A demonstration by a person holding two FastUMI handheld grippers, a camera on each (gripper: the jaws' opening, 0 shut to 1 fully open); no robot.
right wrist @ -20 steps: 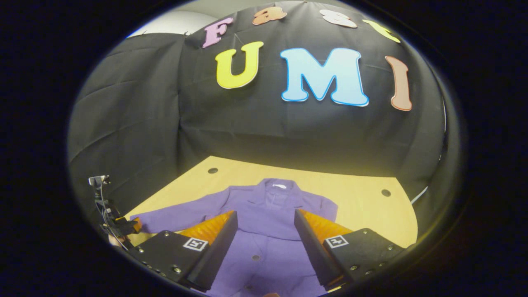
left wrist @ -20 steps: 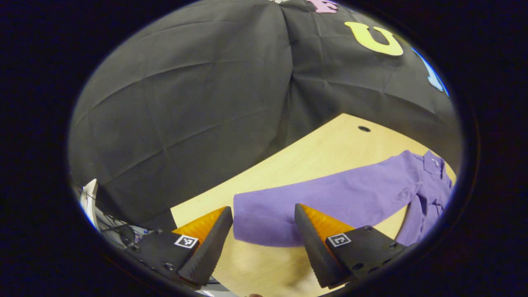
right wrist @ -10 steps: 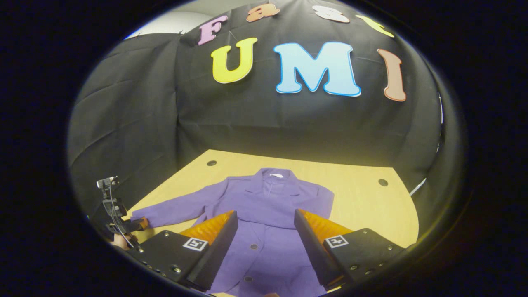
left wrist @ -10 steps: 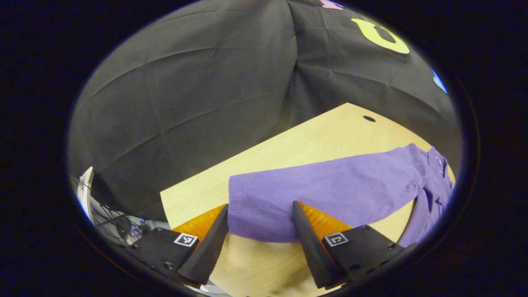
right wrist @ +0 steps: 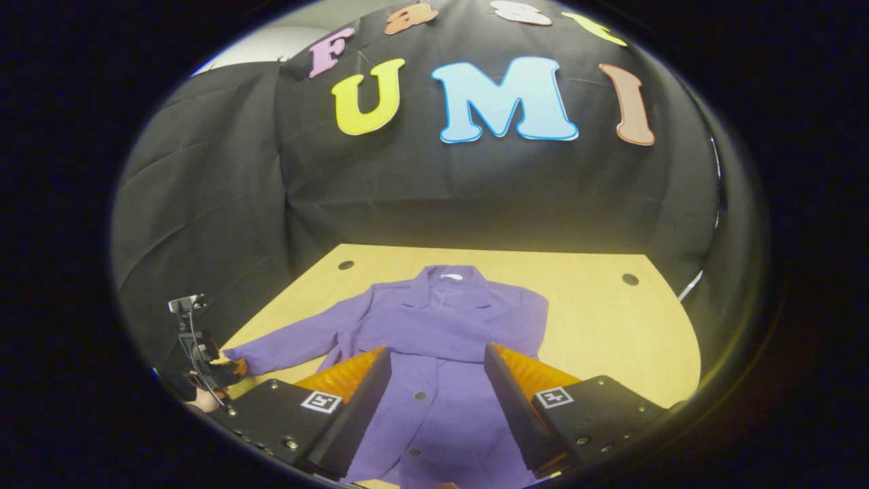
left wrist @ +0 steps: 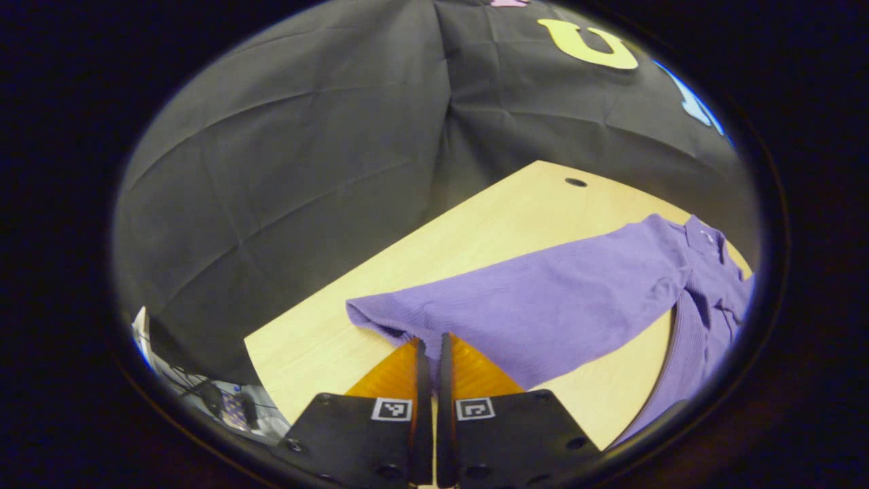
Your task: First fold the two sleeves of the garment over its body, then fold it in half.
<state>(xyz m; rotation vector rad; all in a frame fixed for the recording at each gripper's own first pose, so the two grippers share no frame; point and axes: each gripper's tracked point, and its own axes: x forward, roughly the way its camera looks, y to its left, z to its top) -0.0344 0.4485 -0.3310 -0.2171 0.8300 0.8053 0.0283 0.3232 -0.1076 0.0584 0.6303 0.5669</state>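
Note:
A purple button-front jacket (right wrist: 441,319) lies flat on the wooden table (right wrist: 597,333), collar toward the far wall. Its left sleeve (left wrist: 543,299) stretches out across the tabletop (left wrist: 489,231). My left gripper (left wrist: 429,345) is shut on the cuff end of that sleeve, and the cloth bunches up at the fingertips. In the right gripper view that same left gripper (right wrist: 227,369) sits at the sleeve's tip, at the table's left edge. My right gripper (right wrist: 438,360) stands open above the jacket's front, over the buttons, with nothing between its fingers.
The table has small round holes near its far corners (right wrist: 630,279) (left wrist: 576,182). Black cloth walls close in the back and left. Cables and gear (left wrist: 224,401) lie below the table's left edge. Bare wood lies right of the jacket.
My left gripper moved forward onto the cuff and shut on it, lifting its edge. My right gripper drew back slightly over the jacket and stayed open.

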